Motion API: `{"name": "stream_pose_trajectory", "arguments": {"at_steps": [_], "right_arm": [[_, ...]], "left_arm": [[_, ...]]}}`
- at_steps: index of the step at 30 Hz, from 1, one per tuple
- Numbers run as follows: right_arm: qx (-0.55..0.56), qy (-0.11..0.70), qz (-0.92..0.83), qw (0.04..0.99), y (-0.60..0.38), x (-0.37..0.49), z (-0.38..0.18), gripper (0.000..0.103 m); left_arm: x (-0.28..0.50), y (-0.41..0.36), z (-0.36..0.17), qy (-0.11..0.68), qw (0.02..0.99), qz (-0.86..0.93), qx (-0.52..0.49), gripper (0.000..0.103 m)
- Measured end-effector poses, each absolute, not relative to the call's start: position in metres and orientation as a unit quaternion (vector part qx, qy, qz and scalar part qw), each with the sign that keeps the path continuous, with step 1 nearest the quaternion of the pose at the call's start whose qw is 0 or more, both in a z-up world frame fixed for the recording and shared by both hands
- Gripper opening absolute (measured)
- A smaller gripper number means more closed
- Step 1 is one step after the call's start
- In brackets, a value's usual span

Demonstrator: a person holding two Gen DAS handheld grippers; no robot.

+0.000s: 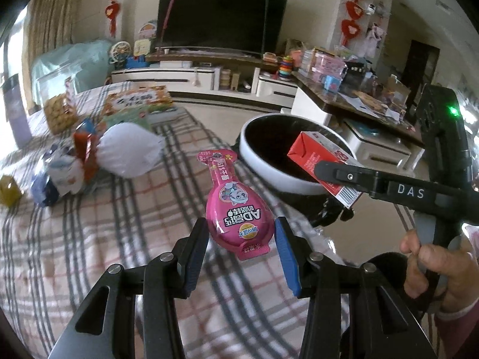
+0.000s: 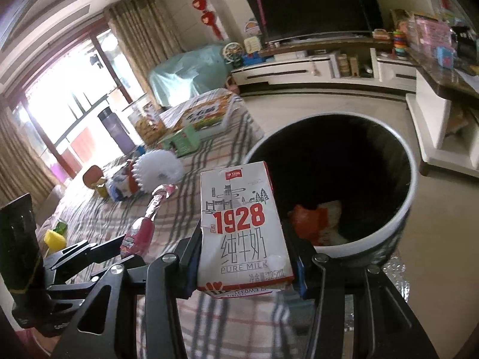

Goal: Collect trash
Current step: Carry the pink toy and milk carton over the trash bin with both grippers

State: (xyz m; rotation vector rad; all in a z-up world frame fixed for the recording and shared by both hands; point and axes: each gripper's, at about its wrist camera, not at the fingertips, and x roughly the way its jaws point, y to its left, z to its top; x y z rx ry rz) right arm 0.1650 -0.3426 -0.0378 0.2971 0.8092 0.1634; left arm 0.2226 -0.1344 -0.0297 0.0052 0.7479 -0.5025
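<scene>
My left gripper (image 1: 241, 236) is open, its blue pads on either side of the bottom end of a pink drink pouch (image 1: 236, 203) lying on the plaid cloth. My right gripper (image 2: 244, 236) is shut on a white and red "1928" milk carton (image 2: 242, 227), held beside the rim of a round white trash bin (image 2: 386, 233) with a dark inside; orange and white scraps lie in it. In the left wrist view the carton (image 1: 317, 155) hangs over the bin (image 1: 263, 164). The pouch also shows in the right wrist view (image 2: 140, 234).
On the plaid-covered table (image 1: 104, 239) lie a white tied bag (image 1: 131, 149), crumpled wrappers (image 1: 66, 167), a yellow item (image 1: 9, 191), a biscuit jar (image 1: 60, 110) and printed boxes (image 1: 140, 100). A TV stand (image 1: 194, 77) and a cluttered counter (image 1: 359, 95) stand beyond the bin.
</scene>
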Motion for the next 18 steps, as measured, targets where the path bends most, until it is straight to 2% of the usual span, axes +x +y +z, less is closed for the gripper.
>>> {"name": "stream_pose_trajectory", "arguments": {"at_steps": [18], "right_arm": [[0.165,0.384,0.036,0.908,-0.397,0.175,-0.036,0.048]], "left_arm": [[0.256,-0.189,-0.032,0.357,0.892,-0.274,0.028,0.044]]}}
